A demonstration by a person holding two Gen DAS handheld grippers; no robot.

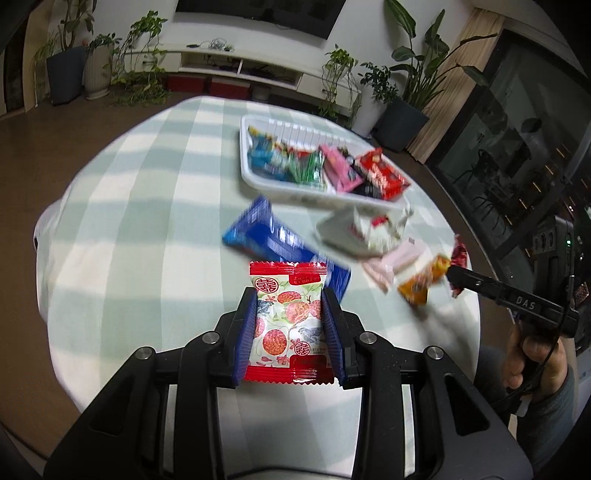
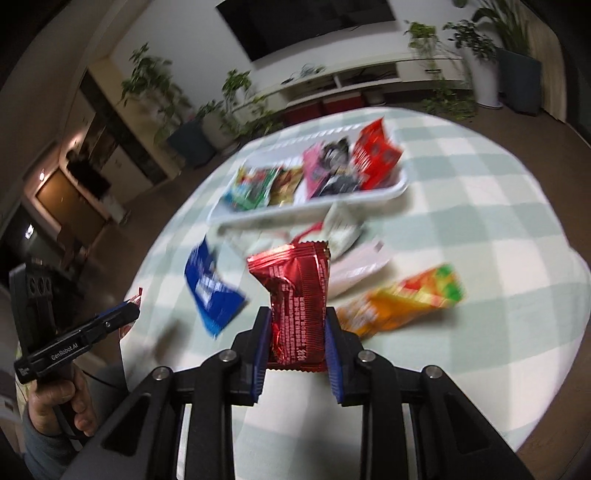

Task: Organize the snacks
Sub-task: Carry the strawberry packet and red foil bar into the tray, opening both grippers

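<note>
Here a round table point(image 1: 147, 192) in pale green check stands in a planted living room. A white tray point(image 1: 255, 181) of snacks sits far across; loose packets lie between. The left gripper point(image 1: 289, 317) clamps a lychee packet point(image 1: 288, 288); the right gripper point(image 2: 297, 332) clamps a red packet point(image 2: 295, 291). Only the right view shows the orange packet point(image 2: 406, 302) whole.

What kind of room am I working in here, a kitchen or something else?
Most likely a home living room, not a kitchen: a wall-mounted TV above a low white media console, potted plants along the wall, and a round table with a checked cloth.
</note>
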